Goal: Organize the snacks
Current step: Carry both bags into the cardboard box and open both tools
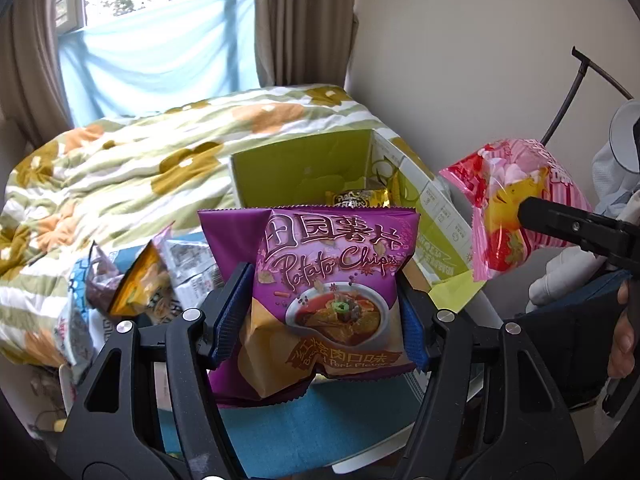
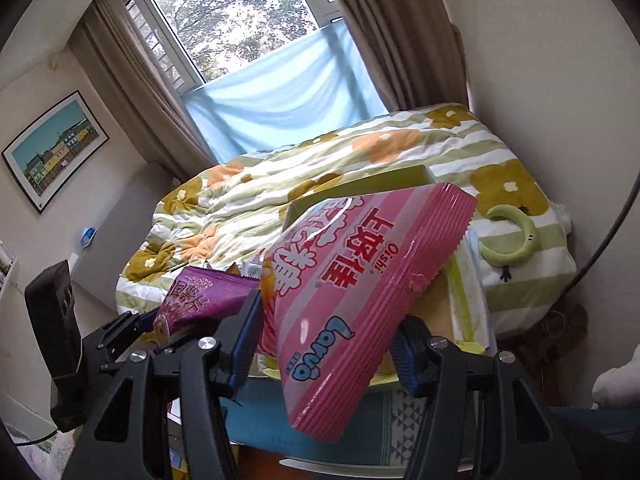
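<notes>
Two bags were in my grip at once, and beyond them the flowered quilt point(image 1: 168, 152) on the bed filled most of both views. Next in size, the green cardboard box point(image 1: 304, 164) sat open at the bed's edge, ahead of both tools; I could make out one gold packet point(image 1: 358, 198) already lying inside it, so I judged the sorting begun but far from finished. To the left, a loose heap of snack packets point(image 1: 160, 276) lay unsorted on the blue surface beside the quilt. My left gripper point(image 1: 320, 312) had its blue pads pinching the purple potato chip bag point(image 1: 332, 292) by both sides, holding it upright in the air just short of the box. My right gripper point(image 2: 328, 340) was clamped on the pink snack bag point(image 2: 360, 288), which hung tilted above the box's near corner. What remained, as I read it, was dropping both bags in and then clearing the heap.
</notes>
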